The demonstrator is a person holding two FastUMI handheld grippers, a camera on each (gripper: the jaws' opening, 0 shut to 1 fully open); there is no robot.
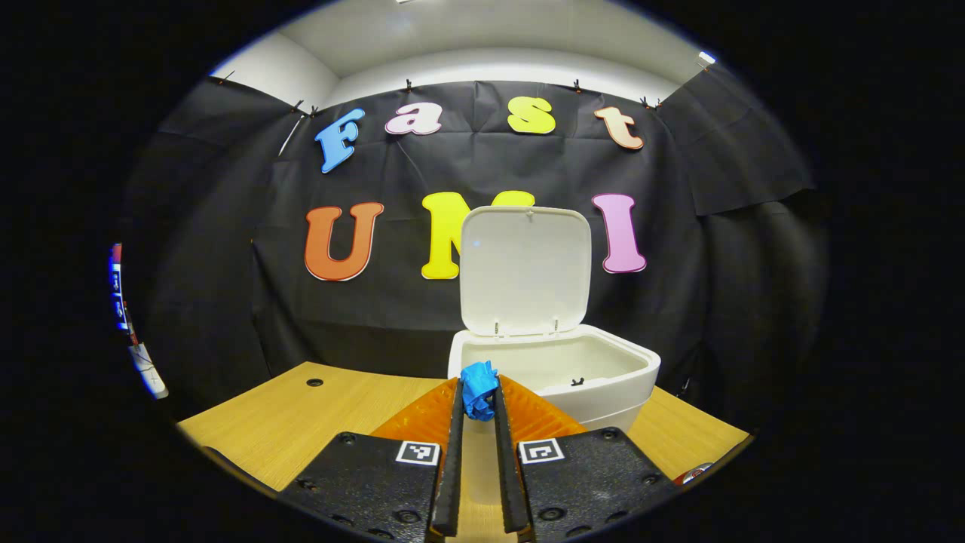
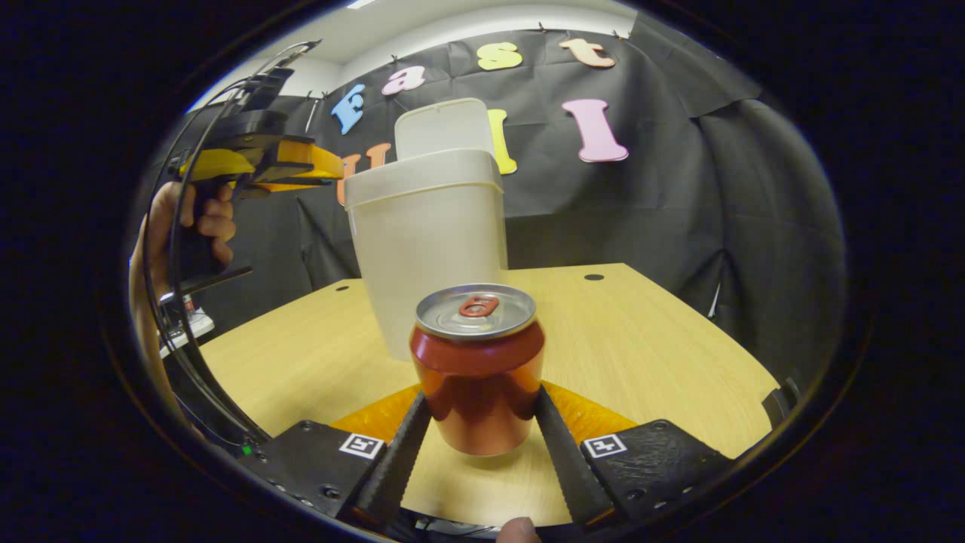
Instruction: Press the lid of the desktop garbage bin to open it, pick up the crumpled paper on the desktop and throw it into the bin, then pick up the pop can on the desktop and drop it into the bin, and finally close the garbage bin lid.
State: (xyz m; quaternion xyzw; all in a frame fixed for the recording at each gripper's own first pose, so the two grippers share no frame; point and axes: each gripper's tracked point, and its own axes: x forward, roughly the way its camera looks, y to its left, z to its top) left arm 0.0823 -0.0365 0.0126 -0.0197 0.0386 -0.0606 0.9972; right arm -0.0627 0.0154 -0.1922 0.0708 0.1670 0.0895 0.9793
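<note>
Left gripper (image 1: pixel 479 401) pinching the blue crumpled paper (image 1: pixel 479 388) between both fingers, held up just before the open white bin (image 1: pixel 603 381), lid (image 1: pixel 525 270) upright. Right gripper (image 2: pixel 481 422) clamped on both sides of the red pop can (image 2: pixel 478 369), no brand readable, bin (image 2: pixel 426 249) behind it. Light wooden tabletop (image 2: pixel 641 354) with cable holes near its far edge, black cloth wall (image 2: pixel 678 188) behind.
</note>
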